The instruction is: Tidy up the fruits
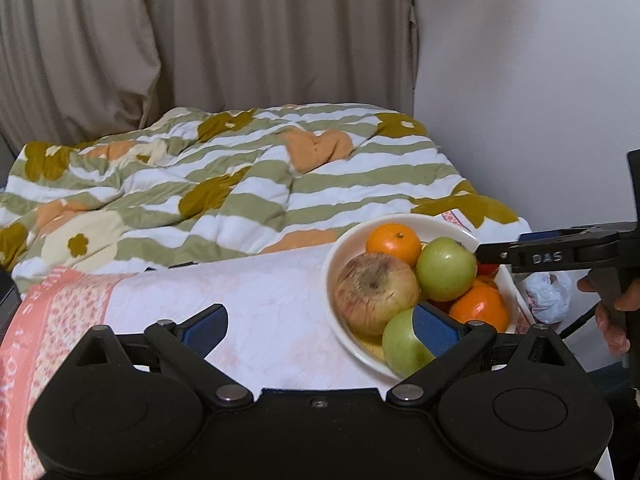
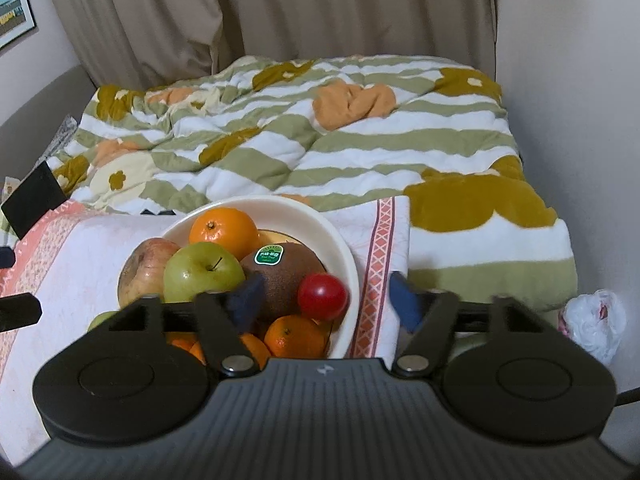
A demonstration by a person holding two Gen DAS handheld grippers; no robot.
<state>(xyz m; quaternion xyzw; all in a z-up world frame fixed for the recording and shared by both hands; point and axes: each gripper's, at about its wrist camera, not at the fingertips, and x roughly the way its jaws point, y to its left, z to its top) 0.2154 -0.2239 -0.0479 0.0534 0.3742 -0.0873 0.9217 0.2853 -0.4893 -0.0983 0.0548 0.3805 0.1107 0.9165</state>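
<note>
Right now, all places are given from the bowl.
Bowl: my cream bowl (image 2: 344,248) sits on the surface under a white and pink cloth (image 1: 256,292), in front of the bed's striped quilt (image 2: 320,148).
Fruit in the bowl: an orange (image 2: 224,232) at the far side, a green apple (image 2: 202,270) and a blotchy reddish apple (image 1: 376,290) on the left, a brown stickered fruit (image 2: 286,276) in the middle, a small red fruit (image 2: 322,296) at the right, more oranges (image 2: 294,336) at the near side.
Left gripper (image 1: 320,330): jaws apart, empty, one pad against a second green apple (image 1: 402,344) at the bowl's near rim.
Right gripper (image 2: 324,298): jaws wide apart over the bowl's near right part, clamping nothing.
Hand (image 1: 616,308): holding the right gripper's handle, right of the bowl.
</note>
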